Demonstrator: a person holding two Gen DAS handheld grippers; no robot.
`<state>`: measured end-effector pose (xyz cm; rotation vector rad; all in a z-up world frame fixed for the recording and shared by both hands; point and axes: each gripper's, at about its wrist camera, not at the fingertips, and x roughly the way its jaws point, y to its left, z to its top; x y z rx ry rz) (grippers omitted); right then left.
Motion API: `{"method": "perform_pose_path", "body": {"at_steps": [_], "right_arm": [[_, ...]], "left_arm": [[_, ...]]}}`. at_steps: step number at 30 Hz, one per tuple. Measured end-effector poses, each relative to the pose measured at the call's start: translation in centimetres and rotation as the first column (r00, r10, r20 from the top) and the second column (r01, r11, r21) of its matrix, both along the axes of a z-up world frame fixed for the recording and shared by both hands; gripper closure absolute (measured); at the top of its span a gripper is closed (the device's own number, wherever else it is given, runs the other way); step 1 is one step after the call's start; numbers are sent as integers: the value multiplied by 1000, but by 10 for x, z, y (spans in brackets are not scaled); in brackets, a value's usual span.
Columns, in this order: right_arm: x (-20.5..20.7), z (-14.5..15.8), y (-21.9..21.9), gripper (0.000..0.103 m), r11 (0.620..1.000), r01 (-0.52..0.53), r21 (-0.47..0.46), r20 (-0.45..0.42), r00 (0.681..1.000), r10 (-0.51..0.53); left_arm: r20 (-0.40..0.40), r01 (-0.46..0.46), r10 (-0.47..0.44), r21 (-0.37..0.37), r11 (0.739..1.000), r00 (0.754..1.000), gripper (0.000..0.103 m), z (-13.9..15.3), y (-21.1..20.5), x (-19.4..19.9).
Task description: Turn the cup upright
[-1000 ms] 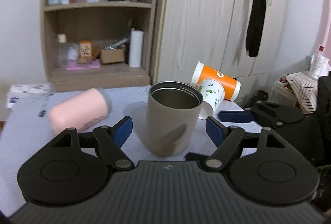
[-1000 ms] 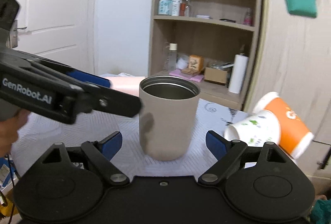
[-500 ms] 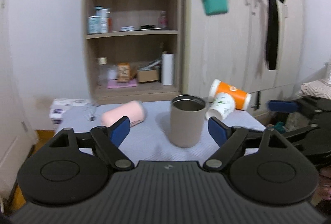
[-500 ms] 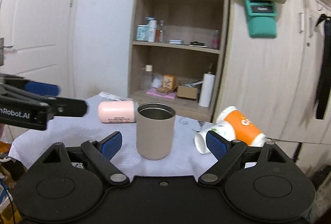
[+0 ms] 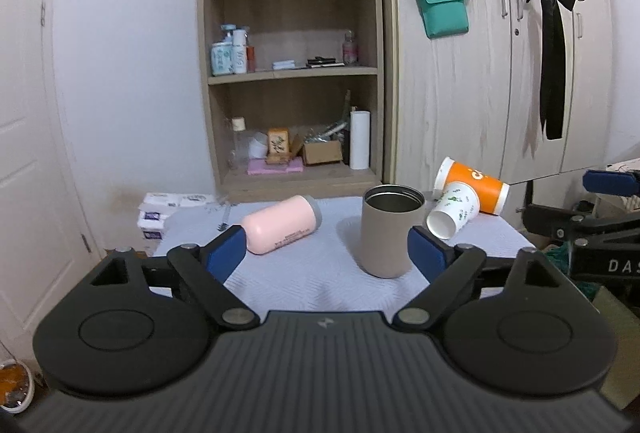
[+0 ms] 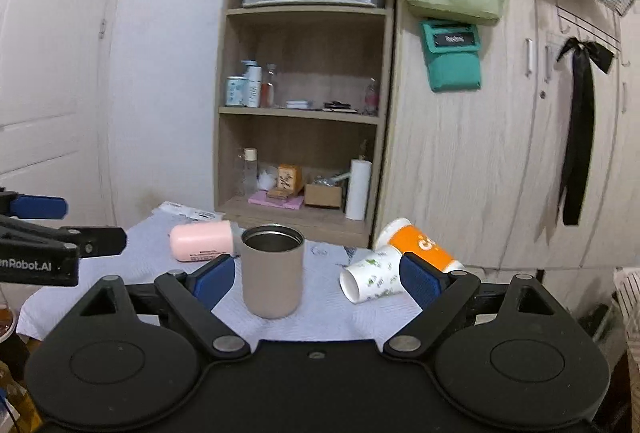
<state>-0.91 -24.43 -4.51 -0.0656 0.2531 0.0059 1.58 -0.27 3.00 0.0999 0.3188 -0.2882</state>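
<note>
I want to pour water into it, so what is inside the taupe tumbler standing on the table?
The taupe tumbler stands upright, mouth open. Its upper inner wall shows bare dark metal, with nothing sticking out. The bottom is hidden by the rim from both views, so I cannot confirm it is empty.

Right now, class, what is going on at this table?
A person holds two grippers, both open and holding nothing. The left gripper and right gripper sit short of the taupe metal cup, which stands upright with its mouth up. The pink tumbler, the white patterned paper cup and the orange paper cup lie on their sides.
</note>
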Motion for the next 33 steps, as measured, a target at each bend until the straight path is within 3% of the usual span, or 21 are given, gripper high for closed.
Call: {"method": "perform_pose_path", "body": {"at_steps": [2,4,8,21,25,33], "right_arm": [[0,-2,0,11,1000,29,7,-15,999,-28],[1,-3,-1,3,999,35,19,-20,999,-34],[-2,-4,1,0,999,39,30,-4,999,-39],[-4,-5,5,0,995,97,32,-53,994,-96],[-1,-7,8,0,991,134,9,-70,989,-133],[9,-10,9,0,986,165,25,-105,981,-161]], "left_arm": [[9,-6,6,-7,1000,1000,6,-1,-1,-3],[12,-30,30,-16,999,999,0,-1,-1,-4],[12,-69,68,37,997,998,0,-2,-6,-6],[-18,-106,107,50,993,994,0,-6,2,-3],[-1,-161,161,60,985,987,0,-6,2,-4],[-27,-142,144,60,988,989,0,-8,9,3]]}}
